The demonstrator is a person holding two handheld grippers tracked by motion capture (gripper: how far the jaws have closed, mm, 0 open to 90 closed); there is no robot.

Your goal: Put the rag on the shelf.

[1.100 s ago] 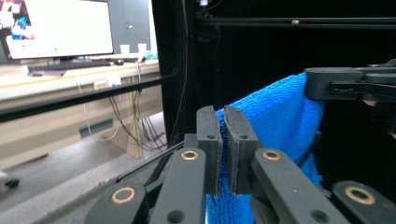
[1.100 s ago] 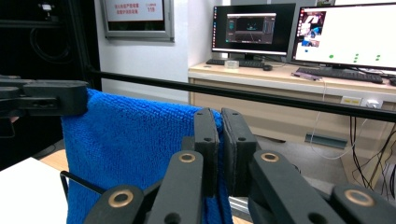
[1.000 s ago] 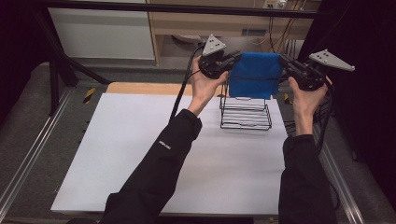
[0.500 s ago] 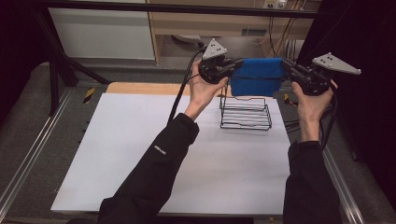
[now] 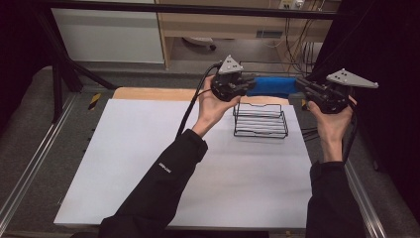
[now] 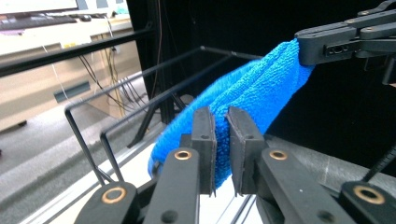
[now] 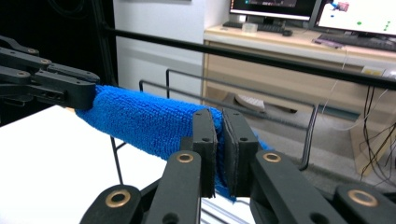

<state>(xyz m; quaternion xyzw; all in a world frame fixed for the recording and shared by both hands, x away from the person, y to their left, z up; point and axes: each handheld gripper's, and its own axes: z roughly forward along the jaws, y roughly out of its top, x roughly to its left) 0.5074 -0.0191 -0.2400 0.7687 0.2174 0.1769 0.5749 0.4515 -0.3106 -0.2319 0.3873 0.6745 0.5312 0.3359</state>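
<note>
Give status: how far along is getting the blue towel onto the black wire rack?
Done: the blue terry towel is lifted, stretched between the left gripper and right gripper, each pinching one end. In hand: holding it above the black wire rack. Left: lower it over the rack's top bars, then release.

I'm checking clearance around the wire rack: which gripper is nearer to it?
Left. The left gripper sits just above the wire rack's far left corner, gripping one end of the blue towel. The right gripper holds the other end, out past the rack's right side.

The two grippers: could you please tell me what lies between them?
The blue towel spans from left gripper to right gripper, above the wire rack, in the high view.
</note>
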